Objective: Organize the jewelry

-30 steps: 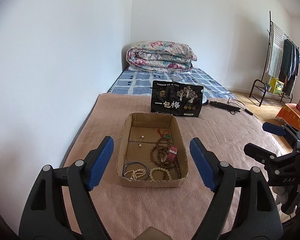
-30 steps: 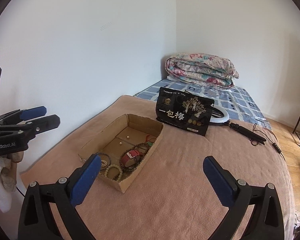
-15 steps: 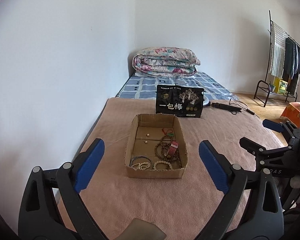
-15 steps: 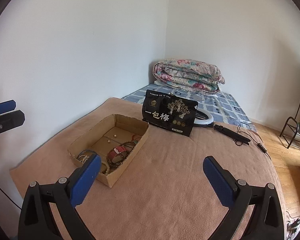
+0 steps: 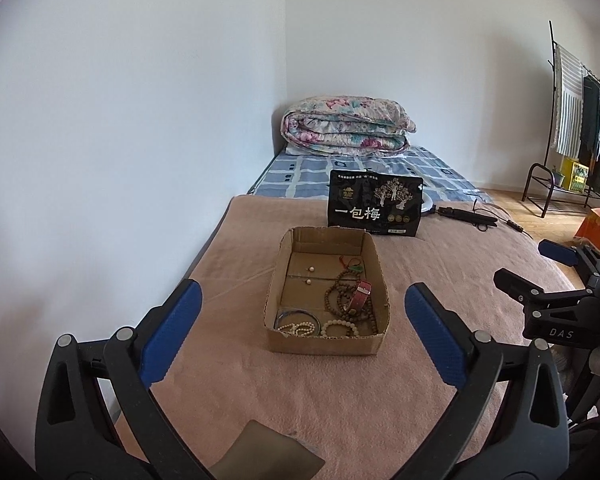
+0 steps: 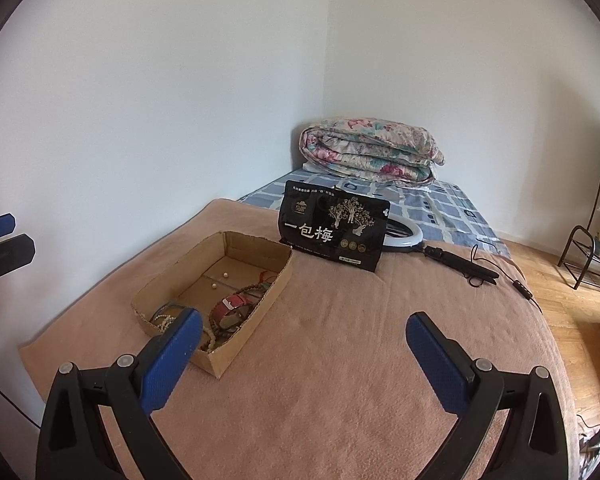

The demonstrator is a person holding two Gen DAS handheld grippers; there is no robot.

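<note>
While both units hover above the bed (image 5: pixel 340 408), the left gripper (image 5: pixel 298 330) stands with its jaws spread wide and opening, nothing between the blue pads (image 5: pixel 168 344); it hangs clear of the pink blanket (image 6: pixel 340 360) without contact. Ahead of it, centred between its fingers in the left wrist view, sits the cardboard box (image 5: pixel 326 342), open-topped, resting flat on the blanket; inside lie the jewelry items: a metal bangle (image 5: pixel 296 314) and a white bead string (image 5: pixel 296 327) at the near left corner, a pale bead bracelet (image 5: pixel 340 326) beside them, brown bead strands (image 5: pixel 340 300) with a red watch strap (image 5: pixel 360 296) towards the right wall, and two loose pearls (image 5: pixel 310 274) on the box floor. Behind the box stands a black snack bag (image 5: pixel 374 210), upright; a folded floral quilt (image 5: pixel 346 126) lies at the far end. Farther right, the right gripper (image 6: pixel 302 354) is likewise agape and empty, near the box's right side.
</note>
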